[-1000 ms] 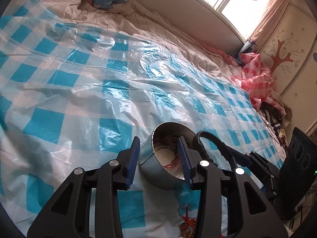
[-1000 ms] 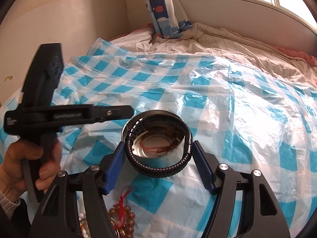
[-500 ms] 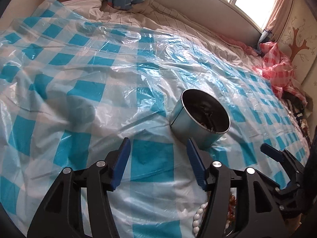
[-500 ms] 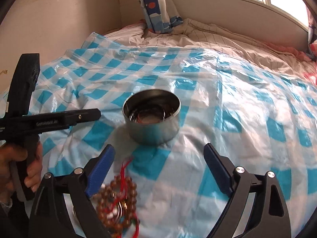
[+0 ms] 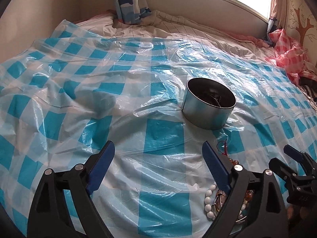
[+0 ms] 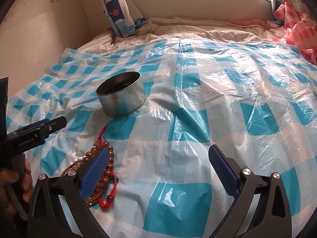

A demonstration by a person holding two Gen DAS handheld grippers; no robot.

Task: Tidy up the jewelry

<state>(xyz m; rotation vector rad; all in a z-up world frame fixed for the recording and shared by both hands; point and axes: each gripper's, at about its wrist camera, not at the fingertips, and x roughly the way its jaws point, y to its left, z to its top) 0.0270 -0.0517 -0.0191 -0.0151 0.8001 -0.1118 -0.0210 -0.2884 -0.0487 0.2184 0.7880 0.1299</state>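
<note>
Right wrist view: right claw (image 6: 158,170) is held apart, empty; brown bead bracelets with red cord (image 6: 105,170) lie beside its left finger, round metal tin (image 6: 121,97) ahead, presumably for collection. Left claw (image 5: 158,165) likewise apart.

Jewelry tin and loose bracelets on the bed

I see the round metal tin (image 5: 208,110) standing upright and open, with dark jewelry inside. Near it, in a heap apart from it, lie a brown bead bracelet (image 6: 108,165) with a red cord (image 6: 102,133) and a white bead bracelet (image 5: 209,200).
</note>
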